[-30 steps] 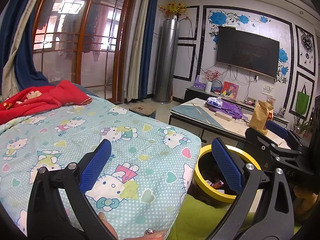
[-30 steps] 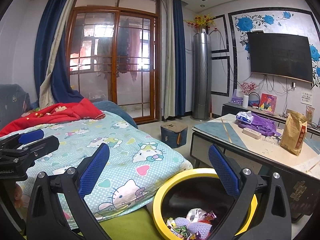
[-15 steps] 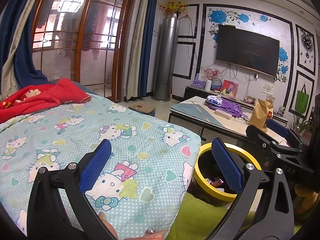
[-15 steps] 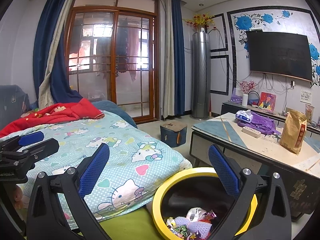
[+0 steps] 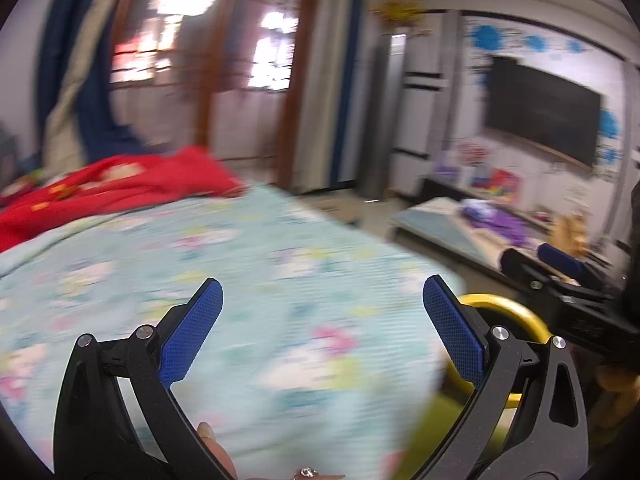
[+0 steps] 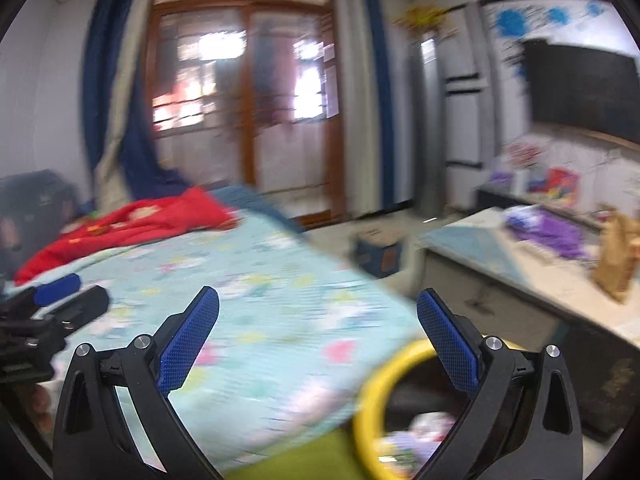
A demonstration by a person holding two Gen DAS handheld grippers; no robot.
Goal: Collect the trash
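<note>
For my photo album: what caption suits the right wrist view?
Open right gripper over a pale blue patterned bedspread, beside a yellow-rimmed trash bin.

Left gripper (image 5: 322, 320): jaws spread wide, blue pads facing inward, nothing between them. Person's fingertip (image 5: 207, 431) visible at 6 o'clock behind left finger. Right gripper (image 6: 318, 330): jaws spread wide, blue pads facing inward, gap empty. In left wrist view, right gripper sits at 3 o'clock; in right wrist view, left gripper sits at 9 o'clock. Both views motion-blurred.
</note>
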